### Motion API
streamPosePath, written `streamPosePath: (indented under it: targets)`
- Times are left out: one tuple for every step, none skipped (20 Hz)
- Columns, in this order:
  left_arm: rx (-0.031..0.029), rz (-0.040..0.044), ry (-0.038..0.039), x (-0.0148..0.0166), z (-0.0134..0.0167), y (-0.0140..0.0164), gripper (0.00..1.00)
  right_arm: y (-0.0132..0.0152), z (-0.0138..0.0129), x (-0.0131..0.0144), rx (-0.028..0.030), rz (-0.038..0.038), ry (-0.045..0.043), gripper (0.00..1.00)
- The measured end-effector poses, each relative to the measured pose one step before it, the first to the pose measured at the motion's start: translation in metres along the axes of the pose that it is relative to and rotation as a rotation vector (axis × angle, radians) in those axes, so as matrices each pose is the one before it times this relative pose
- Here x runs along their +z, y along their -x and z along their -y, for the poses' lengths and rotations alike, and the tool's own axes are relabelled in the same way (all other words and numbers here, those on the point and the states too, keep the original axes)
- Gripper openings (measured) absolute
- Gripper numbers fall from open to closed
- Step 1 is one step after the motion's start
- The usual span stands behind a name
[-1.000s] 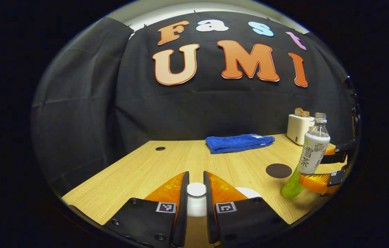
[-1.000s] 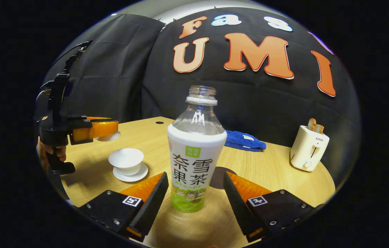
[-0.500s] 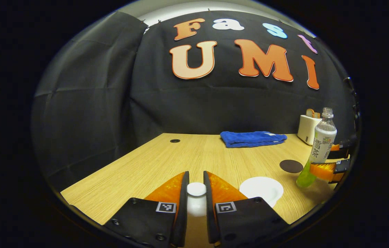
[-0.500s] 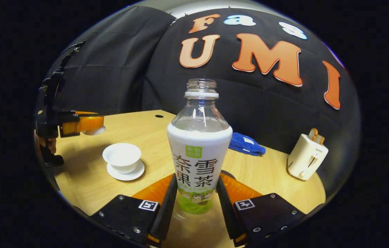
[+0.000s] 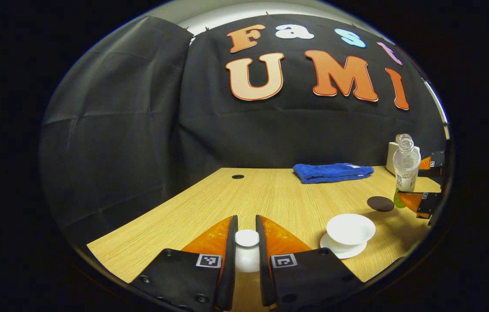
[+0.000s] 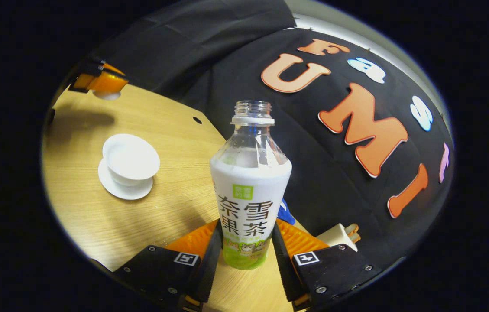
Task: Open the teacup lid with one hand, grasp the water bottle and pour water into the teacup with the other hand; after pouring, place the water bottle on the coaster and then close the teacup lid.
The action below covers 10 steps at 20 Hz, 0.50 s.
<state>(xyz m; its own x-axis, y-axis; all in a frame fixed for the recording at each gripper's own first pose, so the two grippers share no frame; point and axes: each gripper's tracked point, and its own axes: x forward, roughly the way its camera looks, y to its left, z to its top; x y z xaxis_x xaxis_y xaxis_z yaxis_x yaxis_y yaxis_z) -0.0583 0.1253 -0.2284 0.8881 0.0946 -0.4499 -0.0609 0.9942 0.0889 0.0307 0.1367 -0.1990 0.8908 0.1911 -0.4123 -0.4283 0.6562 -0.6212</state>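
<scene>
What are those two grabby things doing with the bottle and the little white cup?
A person is working two grippers. The left gripper is shut on the teacup lid, holding it away from the open teacup, which sits on its saucer. The right gripper is shut on the uncapped water bottle and has it tipped towards the cup. No water is pouring yet. The dark coaster waits on the table.

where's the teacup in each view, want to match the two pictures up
Left gripper view: the teacup sits on its saucer at lower right, on the table just right of this gripper's fingers.
Right gripper view: the teacup is at middle left, left of the water bottle held between the fingers.
Shared landmark: the water bottle, at the far right edge of the left gripper view.
</scene>
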Motion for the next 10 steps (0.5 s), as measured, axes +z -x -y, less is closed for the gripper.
streamPosePath:
  targets:
    - [0.00569,0.00018,-0.00162,-0.00041,-0.00398,0.00055,0.24,-0.00258,0.00196,0.00225,-0.01220,0.00480,0.04676,0.65]
    - [0.00361,-0.00215,-0.00287,-0.00144,-0.00346,0.00006,0.24,-0.00131,0.00399,0.00256,-0.01300,0.00473,0.04811,0.65]
    - [0.00463,-0.00008,-0.00010,-0.00184,-0.00381,0.00171,0.28,-0.00252,0.00081,0.00333,-0.01186,0.00713,0.05361,0.65]
    - [0.00413,-0.00084,0.00012,-0.00053,-0.00314,0.00007,0.24,-0.00081,0.00235,0.00182,-0.00909,0.00575,0.04607,0.68]
    - [0.00288,-0.00108,0.00152,-0.00157,-0.00244,0.00148,0.24,-0.00113,0.00146,0.00273,-0.01106,0.00769,0.03713,0.65]
    - [0.00040,-0.00194,0.00617,0.00015,-0.00233,0.00033,0.28,-0.00095,0.00097,0.00358,-0.00697,0.00683,0.03295,0.65]
    - [-0.00070,-0.00287,0.00377,-0.00186,-0.00177,0.00130,0.28,-0.00217,-0.00082,0.00429,0.00060,0.00980,0.03388,0.65]
    - [0.00150,-0.00026,0.00260,0.00032,-0.00139,0.00161,0.28,-0.00118,-0.00001,0.00459,-0.00185,0.01171,0.03838,0.65]
    - [0.00195,0.00012,0.00225,-0.00085,-0.00218,0.00111,0.28,0.00275,-0.00034,0.00070,-0.00936,0.01179,0.03876,0.65]
    - [0.00411,0.00224,0.00298,0.00164,-0.00253,0.00198,0.27,0.00183,0.00105,0.00146,-0.01435,0.00968,0.04269,0.65]
